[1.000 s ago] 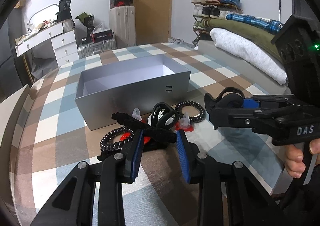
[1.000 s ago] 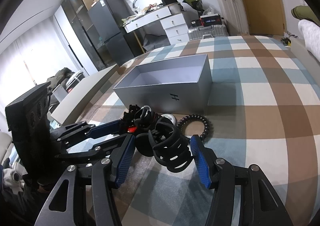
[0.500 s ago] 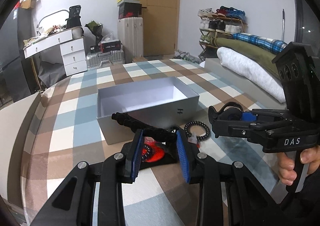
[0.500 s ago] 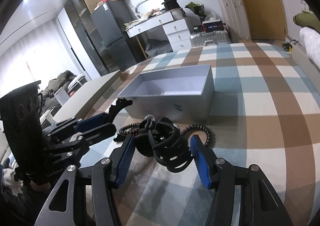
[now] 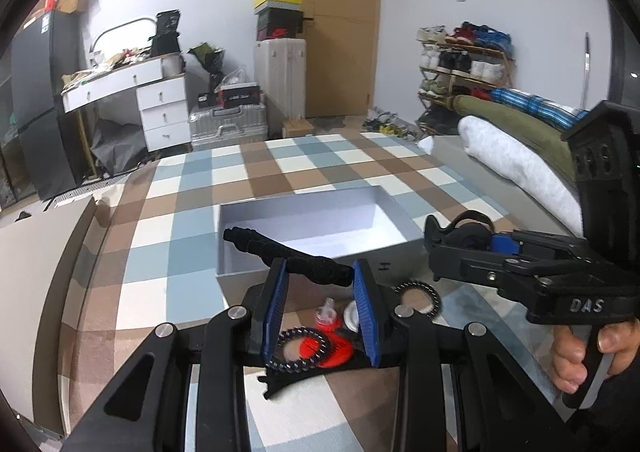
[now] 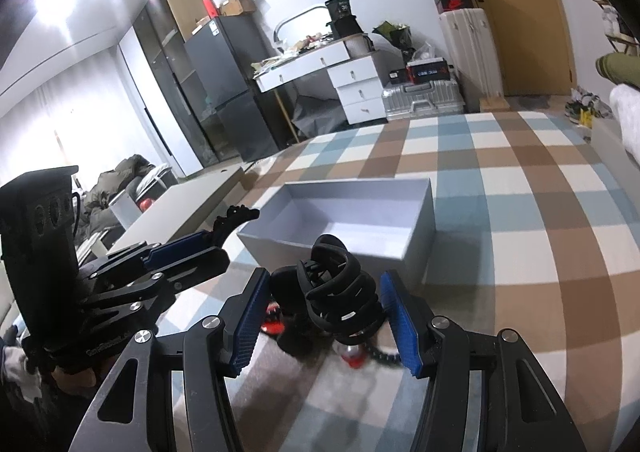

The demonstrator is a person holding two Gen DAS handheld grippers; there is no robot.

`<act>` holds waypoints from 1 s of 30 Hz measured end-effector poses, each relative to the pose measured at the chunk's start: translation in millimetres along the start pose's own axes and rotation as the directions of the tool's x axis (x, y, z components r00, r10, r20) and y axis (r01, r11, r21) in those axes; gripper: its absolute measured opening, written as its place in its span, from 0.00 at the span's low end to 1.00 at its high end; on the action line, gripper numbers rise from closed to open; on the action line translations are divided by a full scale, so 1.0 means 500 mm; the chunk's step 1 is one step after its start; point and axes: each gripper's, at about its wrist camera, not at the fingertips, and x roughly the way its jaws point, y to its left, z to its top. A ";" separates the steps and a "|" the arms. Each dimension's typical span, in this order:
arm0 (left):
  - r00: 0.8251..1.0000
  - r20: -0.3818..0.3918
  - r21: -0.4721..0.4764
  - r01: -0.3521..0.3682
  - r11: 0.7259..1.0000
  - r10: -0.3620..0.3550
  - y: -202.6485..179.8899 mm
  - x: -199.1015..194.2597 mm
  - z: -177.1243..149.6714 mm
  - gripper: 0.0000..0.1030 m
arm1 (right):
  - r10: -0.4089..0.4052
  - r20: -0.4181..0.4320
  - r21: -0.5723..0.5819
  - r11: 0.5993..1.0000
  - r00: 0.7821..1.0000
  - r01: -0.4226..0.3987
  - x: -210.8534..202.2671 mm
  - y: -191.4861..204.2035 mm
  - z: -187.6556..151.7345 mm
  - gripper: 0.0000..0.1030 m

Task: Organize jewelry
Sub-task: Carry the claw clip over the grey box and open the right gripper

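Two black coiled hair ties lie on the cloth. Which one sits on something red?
The coiled hair tie seen between the left gripper's fingers; it overlaps a red piece. The other tie, farther right, lies on bare cloth.

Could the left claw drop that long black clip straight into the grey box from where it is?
Probably yes. The left claw holds the long black clip raised beside the grey box, whose top is open. Nothing sits between them; the right claw is off to the side.

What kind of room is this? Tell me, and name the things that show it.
Most likely a bedroom at home. A shoe rack stands by the wooden door, folded bedding is piled at the side, and a white dressing table with drawers stands against the wall.
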 end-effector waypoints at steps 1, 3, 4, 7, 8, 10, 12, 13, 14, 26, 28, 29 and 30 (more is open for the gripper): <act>1.000 -0.007 -0.004 -0.014 1.000 0.014 0.003 0.006 0.003 0.26 | 0.001 0.001 0.000 1.000 1.000 -0.001 0.002 0.001 0.002 0.55; 0.999 -0.024 -0.014 -0.044 0.999 0.044 0.008 0.018 0.007 0.26 | 0.005 -0.001 0.004 1.000 1.000 -0.005 0.010 0.001 0.010 0.55; 0.997 -0.039 -0.017 -0.069 0.997 0.068 0.012 0.028 0.010 0.26 | 0.003 -0.005 0.004 1.000 1.000 -0.003 0.016 0.002 0.014 0.55; 0.990 -0.076 -0.019 -0.123 0.992 0.121 0.018 0.048 0.013 0.26 | -0.011 -0.012 0.004 1.000 1.000 0.011 0.031 0.004 0.024 0.55; 0.988 -0.085 -0.020 -0.134 0.991 0.132 0.020 0.053 0.013 0.26 | -0.012 -0.014 0.006 1.000 1.000 0.012 0.036 0.004 0.027 0.55; 0.983 -0.103 -0.021 -0.155 0.988 0.152 0.022 0.063 0.012 0.26 | -0.024 -0.019 0.009 1.000 1.000 0.025 0.045 0.000 0.032 0.55; 0.981 -0.117 -0.025 -0.160 0.987 0.156 0.026 0.070 0.010 0.26 | -0.023 -0.023 0.023 0.999 0.999 0.024 0.054 -0.007 0.038 0.55; 0.980 -0.121 -0.027 -0.160 0.987 0.156 0.027 0.071 0.009 0.26 | -0.023 -0.024 0.027 0.999 0.999 0.023 0.056 -0.009 0.040 0.55; 0.980 -0.122 -0.029 -0.159 0.987 0.154 0.027 0.072 0.009 0.26 | -0.024 -0.026 0.031 0.999 0.999 0.025 0.060 -0.012 0.042 0.55; 0.992 -0.083 -0.057 -0.100 0.993 0.095 0.035 0.052 0.016 0.26 | -0.029 -0.036 0.050 0.998 0.999 0.031 0.074 -0.034 0.047 0.55; 0.994 -0.068 -0.056 -0.085 0.995 0.081 0.035 0.041 0.017 0.26 | -0.024 -0.034 0.054 0.998 0.999 0.026 0.073 -0.036 0.048 0.55; 0.995 -0.065 -0.055 -0.079 0.995 0.076 0.035 0.041 0.020 0.26 | -0.023 -0.032 0.055 0.998 0.999 0.024 0.073 -0.036 0.050 0.55; 0.996 -0.059 -0.052 -0.076 0.996 0.073 0.035 0.040 0.022 0.26 | -0.022 -0.031 0.055 0.998 0.999 0.023 0.073 -0.035 0.050 0.55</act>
